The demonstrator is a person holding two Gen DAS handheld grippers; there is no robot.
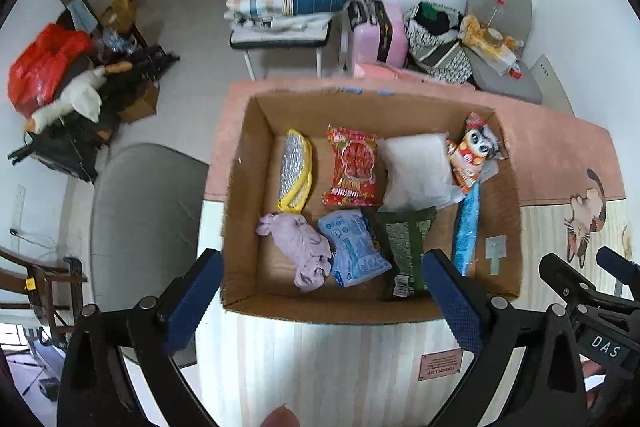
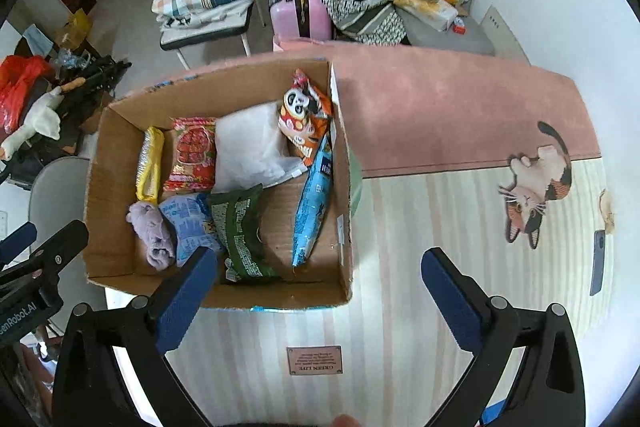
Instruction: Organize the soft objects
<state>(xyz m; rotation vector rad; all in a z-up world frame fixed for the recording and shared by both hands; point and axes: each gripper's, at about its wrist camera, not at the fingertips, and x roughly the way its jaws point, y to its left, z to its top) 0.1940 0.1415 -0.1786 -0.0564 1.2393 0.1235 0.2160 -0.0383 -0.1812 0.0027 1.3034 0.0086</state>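
Cardboard box (image 1: 240, 211) sits open on the table mat (image 2: 440, 227), directly below and ahead of the left gripper (image 1: 324, 303), whose blue pads are spread wide with nothing between them. Inside the box, nearest that gripper, lie a lilac cloth (image 1: 300, 251), a pale blue packet (image 1: 354, 247) and a dark green packet (image 1: 404, 247); beyond them are a yellow-edged pouch (image 1: 296, 171), a red snack bag (image 1: 352, 167), a white pillow pack (image 1: 416, 171), a panda-print bag (image 1: 472, 151) and a long blue packet (image 1: 466, 227) leaning on the right wall. The right gripper (image 2: 320, 303) hangs tilted steeply downward over the mat beside the box's right wall, jaws likewise wide apart and empty. Its left pad covers the box's near rim. Packet lettering is too small to read.
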